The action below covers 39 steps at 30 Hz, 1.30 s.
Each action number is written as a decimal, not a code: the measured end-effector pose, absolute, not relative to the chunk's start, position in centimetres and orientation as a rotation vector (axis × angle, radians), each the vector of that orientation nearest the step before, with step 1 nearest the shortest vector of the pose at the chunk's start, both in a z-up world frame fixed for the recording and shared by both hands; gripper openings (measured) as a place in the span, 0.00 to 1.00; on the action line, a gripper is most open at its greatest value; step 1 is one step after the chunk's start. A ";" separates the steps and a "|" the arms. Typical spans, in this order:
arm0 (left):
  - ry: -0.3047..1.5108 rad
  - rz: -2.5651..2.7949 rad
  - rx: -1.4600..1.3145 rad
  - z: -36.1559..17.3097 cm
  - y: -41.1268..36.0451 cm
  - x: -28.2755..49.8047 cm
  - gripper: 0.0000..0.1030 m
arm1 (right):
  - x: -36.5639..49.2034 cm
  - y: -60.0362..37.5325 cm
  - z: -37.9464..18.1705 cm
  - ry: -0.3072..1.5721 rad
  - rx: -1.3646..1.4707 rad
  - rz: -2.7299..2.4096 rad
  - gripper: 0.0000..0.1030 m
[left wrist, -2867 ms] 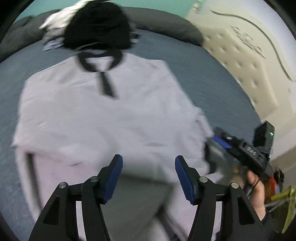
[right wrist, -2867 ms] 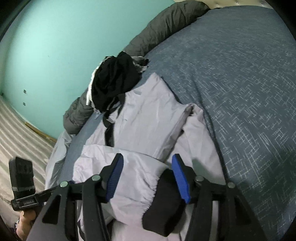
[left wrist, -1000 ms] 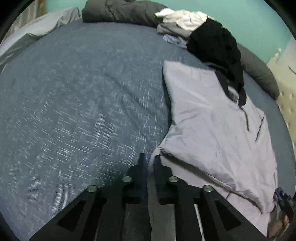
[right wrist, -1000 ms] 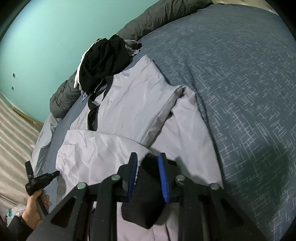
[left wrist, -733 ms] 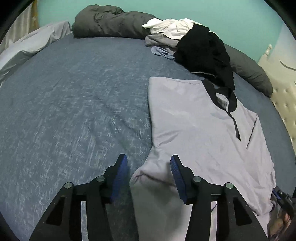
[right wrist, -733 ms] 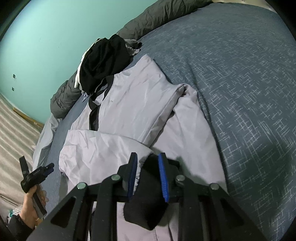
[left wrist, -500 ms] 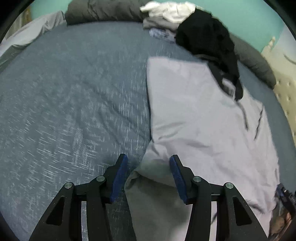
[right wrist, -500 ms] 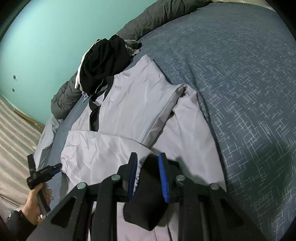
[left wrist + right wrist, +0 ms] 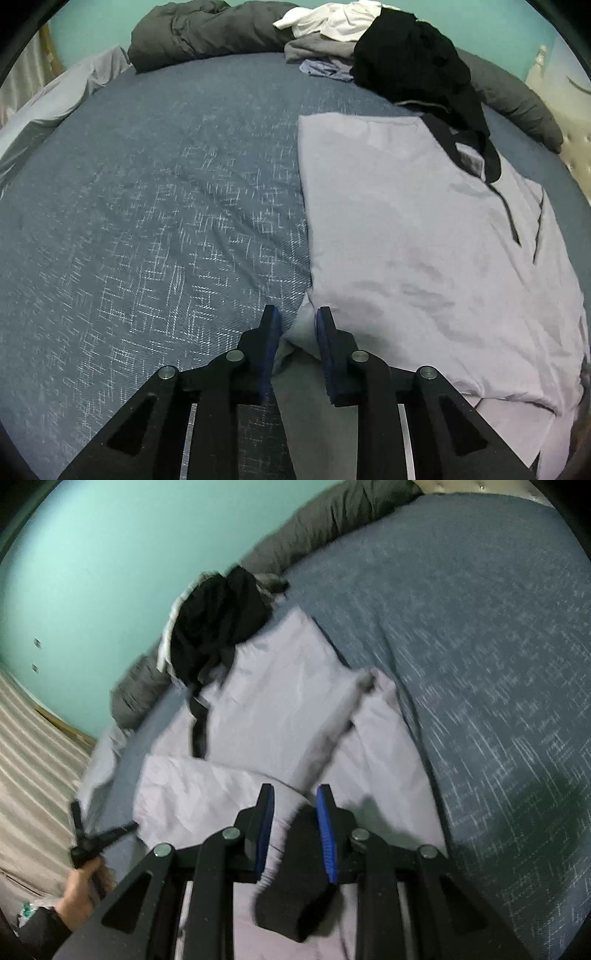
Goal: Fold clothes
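A lilac shirt [image 9: 406, 240] with a black collar and placket lies spread on the blue bed cover [image 9: 147, 221]. My left gripper [image 9: 298, 325] is at the shirt's near left edge. Its jaws are closing, with a bunched fold of lilac fabric pinched between the blue pads. In the right wrist view the shirt [image 9: 280, 709] lies partly folded over itself. My right gripper [image 9: 295, 805] is shut on the sleeve's black cuff [image 9: 295, 897], which hangs below the pads. The left gripper [image 9: 96, 842] shows small at the lower left, held by a hand.
A pile of black, white and grey clothes [image 9: 406, 62] sits at the shirt's collar end. A rolled dark grey duvet [image 9: 207, 29] lines the far edge under the teal wall. A padded cream headboard [image 9: 576, 147] is at the right. Bare blue cover stretches left of the shirt.
The left jaws, open around the shirt's edge half a second ago, have narrowed onto the fabric. The right gripper keeps its hold on the black cuff.
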<state>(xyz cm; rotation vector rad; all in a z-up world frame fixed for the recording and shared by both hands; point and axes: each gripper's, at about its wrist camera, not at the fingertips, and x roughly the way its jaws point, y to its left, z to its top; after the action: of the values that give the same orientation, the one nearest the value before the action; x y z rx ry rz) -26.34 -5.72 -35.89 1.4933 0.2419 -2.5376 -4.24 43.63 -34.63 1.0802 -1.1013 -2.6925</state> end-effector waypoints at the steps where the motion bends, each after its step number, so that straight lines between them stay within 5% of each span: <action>1: 0.254 -2.527 1.509 -36.3 -5.9 -26.3 0.25 | -4.2 43.4 -34.4 -1.095 1.065 -2.690 0.22; 15: 0.304 -2.585 1.355 -33.4 -6.9 -23.7 0.25 | -6.0 41.7 -37.5 -0.979 1.419 -2.627 0.19; 22: 0.261 -2.620 1.396 -33.4 -5.9 -23.5 0.26 | -5.2 41.1 -35.1 -0.951 1.246 -2.681 0.19; 31: 0.191 -2.554 1.491 -36.2 -4.5 -23.2 0.26 | -6.4 40.2 -37.6 -0.906 1.434 -2.601 0.19; 39: 0.242 -2.572 1.464 -33.3 -5.3 -19.5 0.26 | -6.2 40.9 -37.5 -0.991 1.419 -2.616 0.18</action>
<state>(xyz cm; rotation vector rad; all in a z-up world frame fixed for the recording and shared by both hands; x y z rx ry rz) -19.50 -5.27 -33.29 1.4641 0.2417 -2.5718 -6.20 40.91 -37.54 1.4194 -0.9910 -2.6164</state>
